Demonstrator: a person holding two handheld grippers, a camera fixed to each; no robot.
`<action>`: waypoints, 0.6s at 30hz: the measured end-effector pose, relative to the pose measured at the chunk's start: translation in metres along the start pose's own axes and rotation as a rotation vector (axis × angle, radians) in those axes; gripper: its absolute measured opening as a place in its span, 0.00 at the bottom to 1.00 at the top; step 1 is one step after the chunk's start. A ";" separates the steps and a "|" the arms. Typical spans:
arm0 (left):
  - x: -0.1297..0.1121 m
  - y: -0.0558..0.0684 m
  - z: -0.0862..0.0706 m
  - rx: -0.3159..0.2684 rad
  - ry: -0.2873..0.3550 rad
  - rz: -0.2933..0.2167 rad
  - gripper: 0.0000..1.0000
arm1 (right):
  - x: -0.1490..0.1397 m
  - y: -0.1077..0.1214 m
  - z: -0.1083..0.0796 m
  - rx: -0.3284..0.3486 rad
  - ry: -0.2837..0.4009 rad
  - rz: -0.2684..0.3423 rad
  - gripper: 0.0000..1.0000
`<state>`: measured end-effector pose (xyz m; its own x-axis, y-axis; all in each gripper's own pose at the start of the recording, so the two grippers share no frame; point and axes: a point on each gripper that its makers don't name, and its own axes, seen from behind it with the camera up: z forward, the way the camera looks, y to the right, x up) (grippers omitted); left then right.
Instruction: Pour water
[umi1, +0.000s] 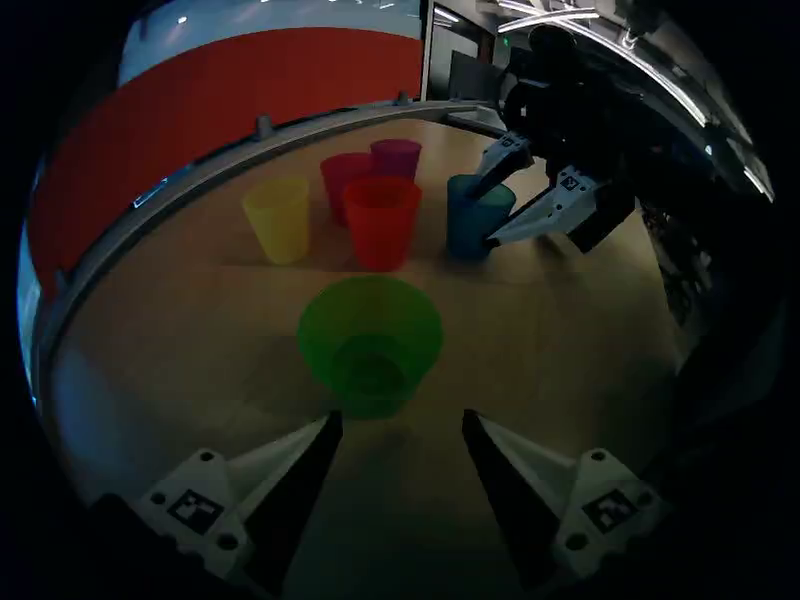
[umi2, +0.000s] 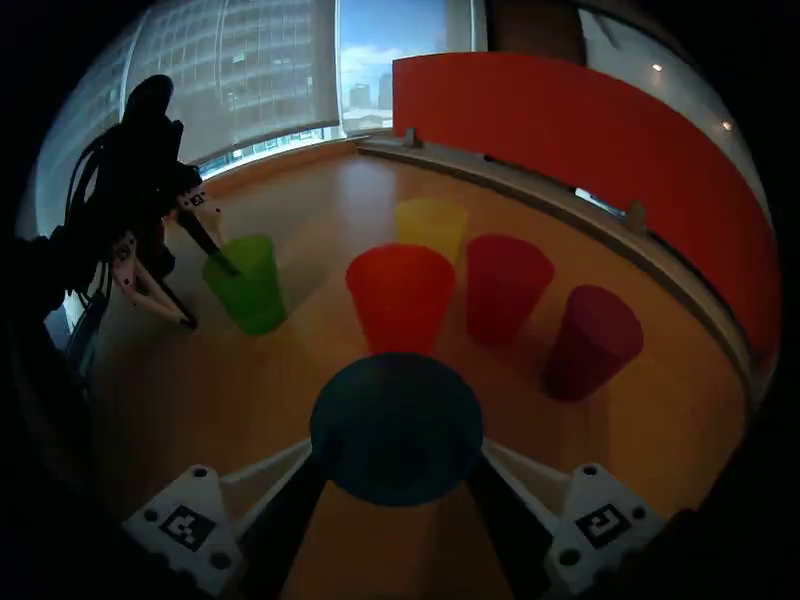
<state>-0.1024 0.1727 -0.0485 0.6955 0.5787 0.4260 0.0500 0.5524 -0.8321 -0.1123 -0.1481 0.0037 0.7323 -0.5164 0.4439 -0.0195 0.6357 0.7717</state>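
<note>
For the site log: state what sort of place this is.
Probably an office or lab in a city high-rise: large windows with blinds look out on towers, a red partition panel runs along a long wooden table, and ceiling strip lights hang overhead.

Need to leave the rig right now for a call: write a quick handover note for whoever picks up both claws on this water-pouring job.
The left claw is open, its tips just short of the green cup, which stands upright on the table.
The right claw flanks the blue cup; whether it grips is unclear.
The yellow cup, orange cup, red cup and purple cup stand upright nearby.
Done: each claw is lined up on a cup.
Left: grasp, lift, pour. No cup is tilted yet; I cannot see any water.
</note>
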 end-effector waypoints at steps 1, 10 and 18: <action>0.001 0.000 0.000 0.000 0.000 0.002 0.89 | 0.000 0.000 0.000 -0.001 0.002 0.000 0.88; 0.000 0.001 -0.006 0.010 0.004 -0.001 0.89 | -0.002 -0.001 -0.010 -0.015 0.007 0.004 0.98; -0.006 -0.001 -0.016 0.041 0.019 -0.025 0.89 | -0.015 -0.004 -0.029 -0.042 0.014 0.014 1.00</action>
<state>-0.0950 0.1590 -0.0562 0.7078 0.5534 0.4391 0.0382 0.5908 -0.8059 -0.1036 -0.1261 -0.0192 0.7419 -0.4989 0.4479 -0.0016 0.6668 0.7453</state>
